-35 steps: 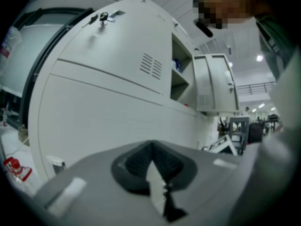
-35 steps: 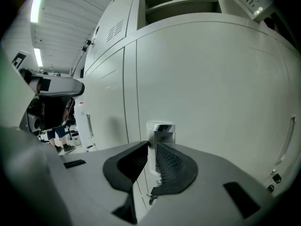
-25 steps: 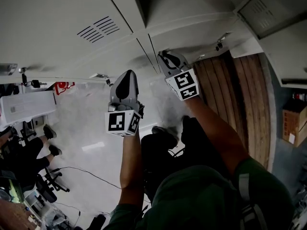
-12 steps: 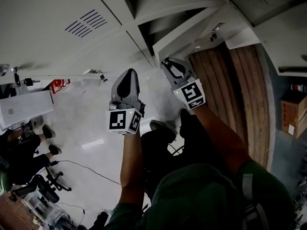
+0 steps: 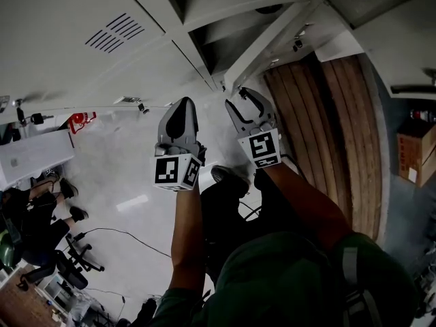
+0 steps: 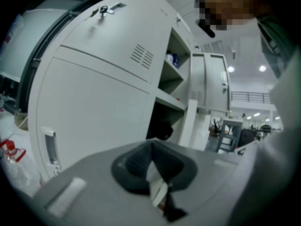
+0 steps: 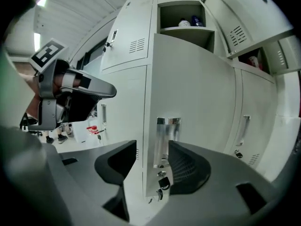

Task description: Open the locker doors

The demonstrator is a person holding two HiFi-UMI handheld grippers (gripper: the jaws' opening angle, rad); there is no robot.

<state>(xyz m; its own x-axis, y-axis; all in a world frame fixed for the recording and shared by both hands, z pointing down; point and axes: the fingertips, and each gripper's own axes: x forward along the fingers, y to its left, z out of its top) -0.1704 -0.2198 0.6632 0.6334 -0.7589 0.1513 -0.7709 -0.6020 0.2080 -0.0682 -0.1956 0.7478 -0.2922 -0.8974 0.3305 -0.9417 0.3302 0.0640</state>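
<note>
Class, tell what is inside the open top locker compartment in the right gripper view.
A whitish container and a blue container stand on its shelf. The shelf edge hides their bases.

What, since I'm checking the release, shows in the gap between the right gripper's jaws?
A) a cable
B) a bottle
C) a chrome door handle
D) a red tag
C: in the right gripper view the right gripper, whose jaws have just been opening, stands open with the chrome handle in the gap between them, and its pads are not pressing on it.
</note>
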